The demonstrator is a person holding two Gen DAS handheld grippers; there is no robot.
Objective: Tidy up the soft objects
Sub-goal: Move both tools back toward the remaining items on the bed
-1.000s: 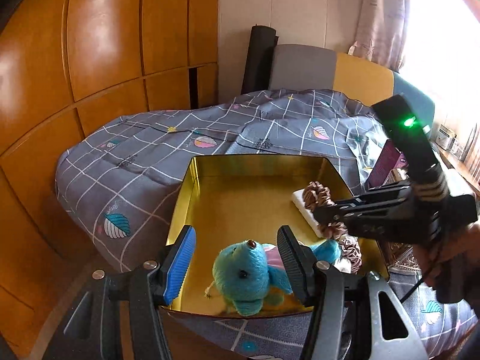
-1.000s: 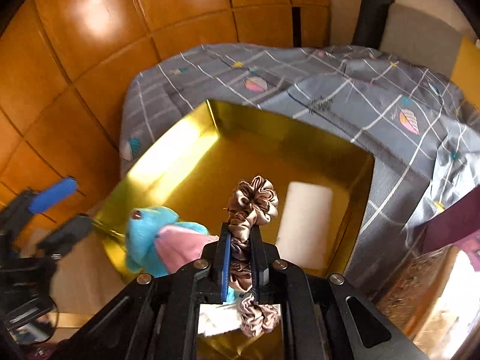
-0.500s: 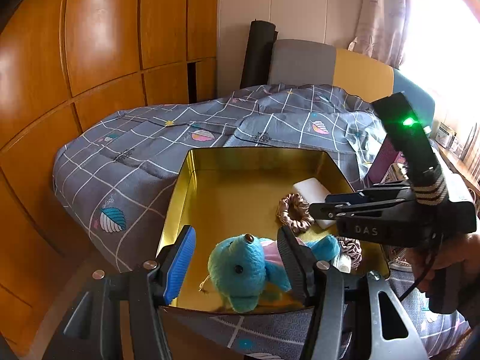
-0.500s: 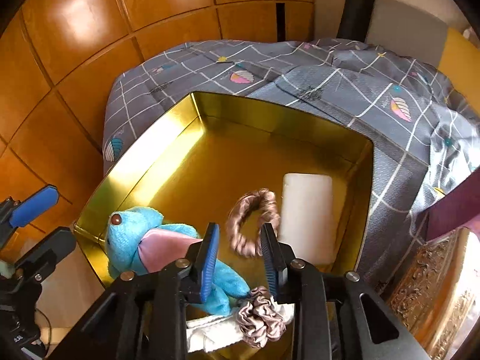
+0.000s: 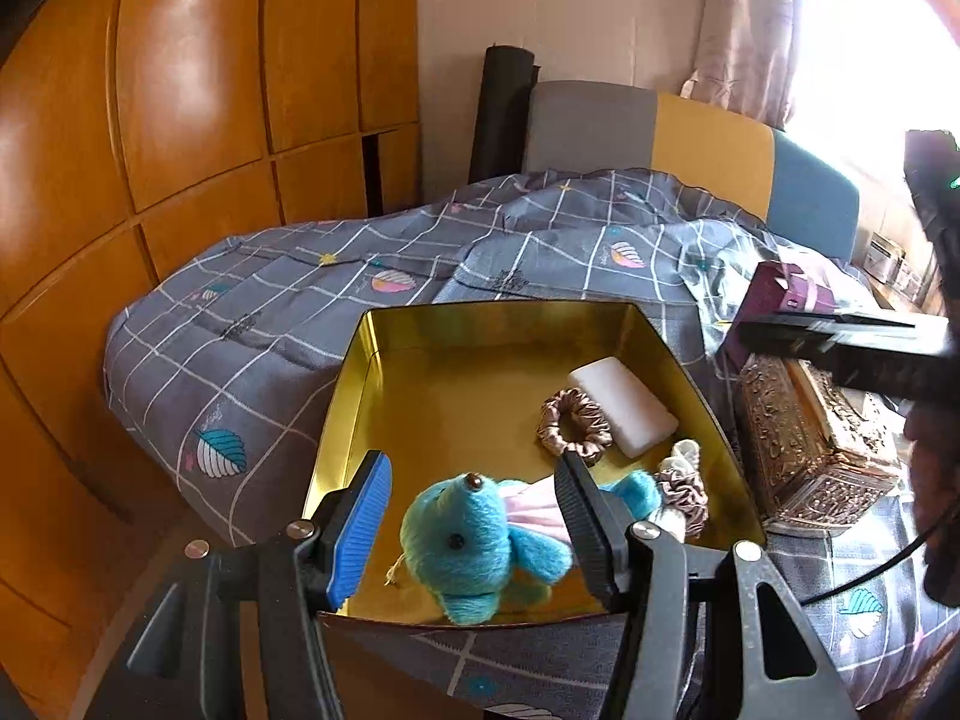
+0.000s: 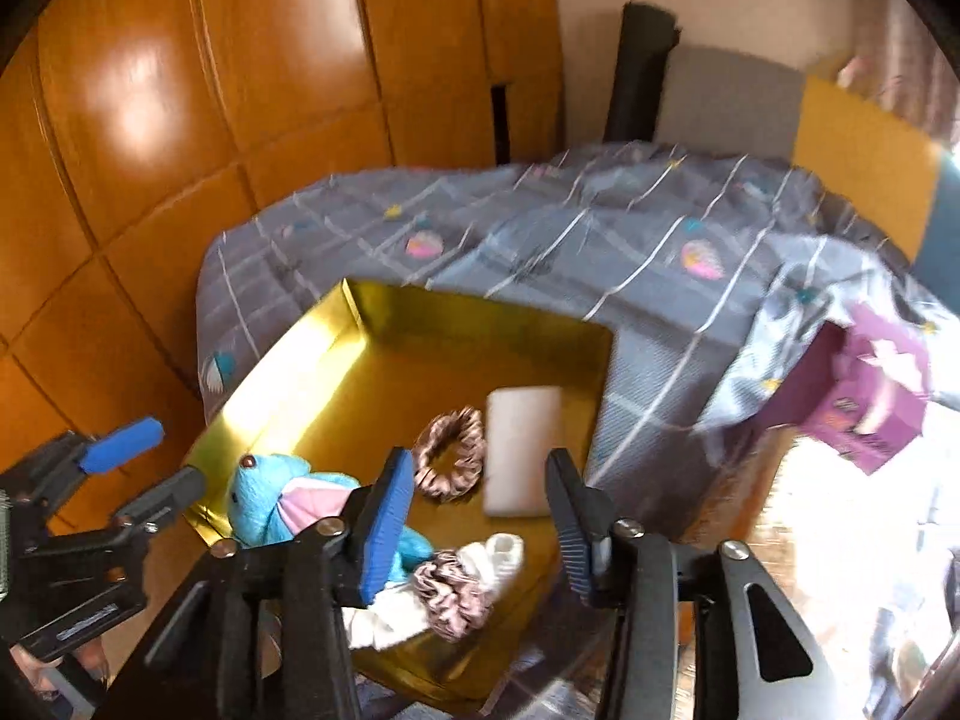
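- Opening as it hangs above the near right part of the gold tin (image 6: 360,324), the right gripper (image 6: 480,516) has nothing between its jaws; its blue and black pads stand clear of everything, with the tin floor showing through the gap.
- Just beyond those pads, the brown satin scrunchie (image 6: 450,456) lies flat on the tin floor, touching the left edge of the white foam block (image 6: 521,450) near the right wall.
- Judged by its gathered fabric, the scrunchie should be very light, limp and a little slippery; pinching one side of the ring across the fabric would hold better than spanning the whole loop.
- At the tin's near edge, a second, paler scrunchie (image 6: 450,594) rests on a white cloth piece (image 6: 498,552), under the right gripper.
- The left gripper (image 5: 474,534) is parted wide at the near left corner, framing the blue plush toy (image 5: 474,546); no pad visibly presses on it, though the black pad hides part of its body.
- The plush looks light and squashy, so a grip across its body should be safest; the ear or limb would only dangle.
- The tin sits on a grey patterned quilt (image 5: 270,324), beside an ornate metal box (image 5: 804,450).
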